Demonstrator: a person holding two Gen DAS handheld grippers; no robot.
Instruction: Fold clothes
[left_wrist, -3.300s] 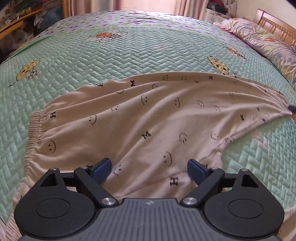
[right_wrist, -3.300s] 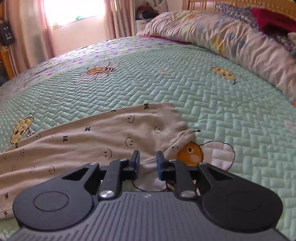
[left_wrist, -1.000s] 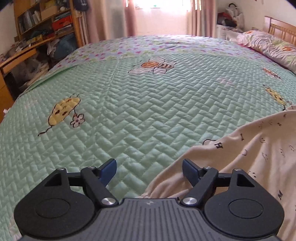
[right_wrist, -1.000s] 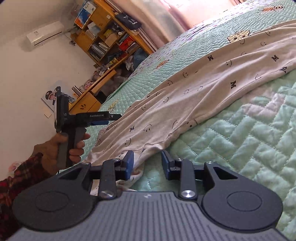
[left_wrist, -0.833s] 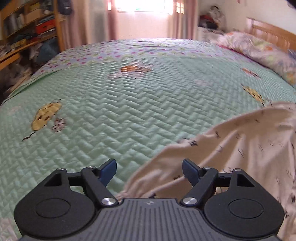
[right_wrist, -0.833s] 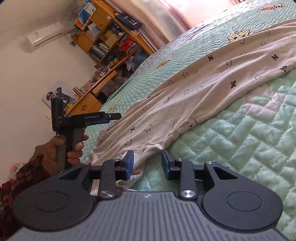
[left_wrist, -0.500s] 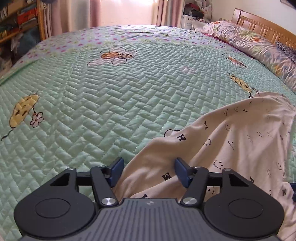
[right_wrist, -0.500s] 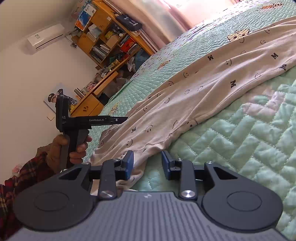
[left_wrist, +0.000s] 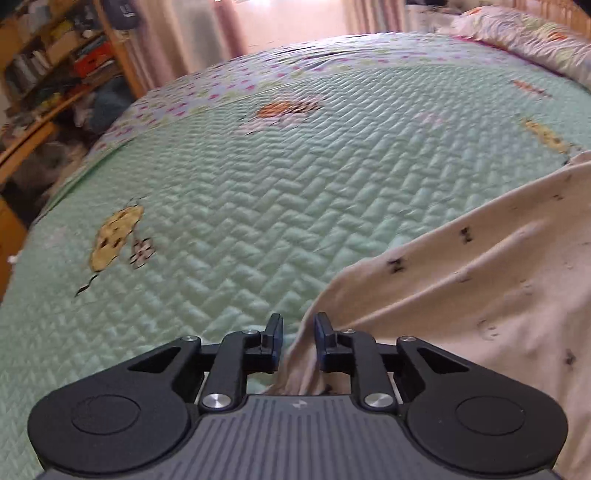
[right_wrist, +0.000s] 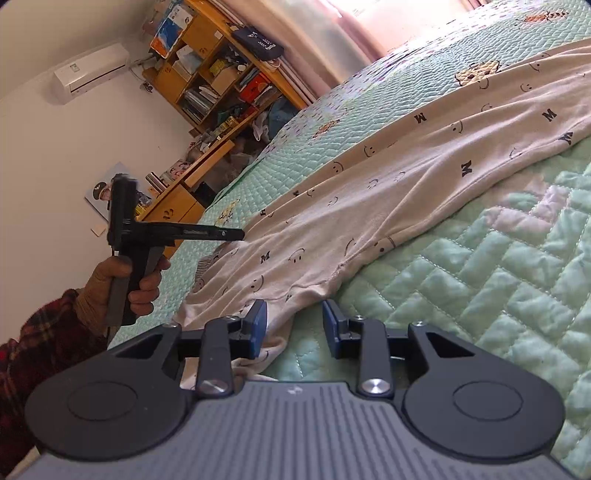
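Observation:
Beige trousers (left_wrist: 480, 295) printed with smiley faces and letters lie spread on the green quilted bed (left_wrist: 258, 184). In the left wrist view my left gripper (left_wrist: 298, 332) points down at their near edge. Its jaws are closing, with a fold of the cloth between them and a sliver of quilt showing beside the left pad. In the right wrist view the trousers (right_wrist: 424, 166) run away up the bed. My right gripper (right_wrist: 293, 325) stands open over their hem, which lies against the left pad. The left gripper (right_wrist: 236, 233) shows there too, held by a hand (right_wrist: 125, 280).
A pillow (left_wrist: 517, 33) lies at the far right of the bed. Wooden shelves (right_wrist: 221, 74) and a desk stand past the bed's left side, with an air conditioner (right_wrist: 90, 72) on the wall. The green quilt (right_wrist: 498, 277) stretches bare beyond the trousers.
My left gripper's jaws have narrowed from wide apart to a small gap around the trousers' edge, and its view has swung about. The right gripper has kept still with the same gap.

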